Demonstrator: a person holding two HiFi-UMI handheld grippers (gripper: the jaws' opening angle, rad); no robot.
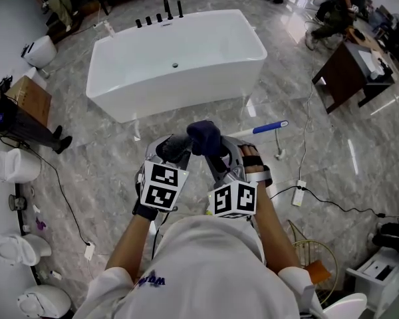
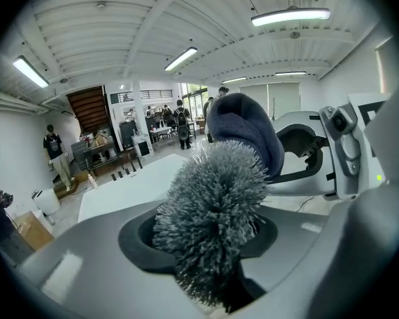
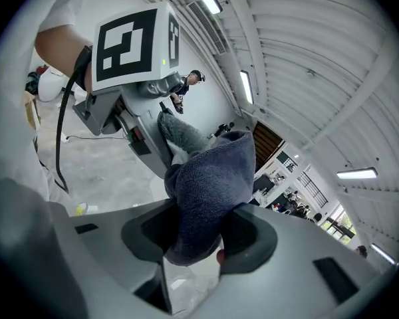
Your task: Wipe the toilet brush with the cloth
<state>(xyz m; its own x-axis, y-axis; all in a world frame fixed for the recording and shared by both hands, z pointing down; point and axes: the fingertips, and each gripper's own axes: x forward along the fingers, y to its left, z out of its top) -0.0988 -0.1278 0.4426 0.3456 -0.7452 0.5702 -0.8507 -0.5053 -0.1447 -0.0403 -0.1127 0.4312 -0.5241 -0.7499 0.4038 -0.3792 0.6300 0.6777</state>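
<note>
Fingers (image 2: 80, 258) of the left gripper (image 1: 175, 153) are closed on the stem of a grey-bristled, round-headed toilet brush (image 2: 213, 211). Those of the right gripper (image 1: 216, 157) are clamped on a bunched, dark blue terry cloth (image 3: 209, 191).

One white freestanding bathtub (image 1: 179, 58) is taken as the landmark. Both grippers are held side by side on the person's side of its long wall, above the grey marble floor (image 1: 332, 165). The left one is towards the tub's left half and the right one towards its middle.

Two grippers, one cloth and one brush are counted.

The brush's long axis is seen to run along the left gripper's own line. The stem is gripped low between the fingers, and the bristle head stands out past the fingertips towards the bathtub. The cloth is held just beyond and to the right of that head, and it appears to touch the bristles on their far side.

The right hand, which carries the cloth, is therefore judged to be the one placed for the wiping. The head lies to the left of the right gripper's fingers, so the cloth would have to be drawn leftwards over the bristles. The wiping is judged to be under way or about to begin.
</note>
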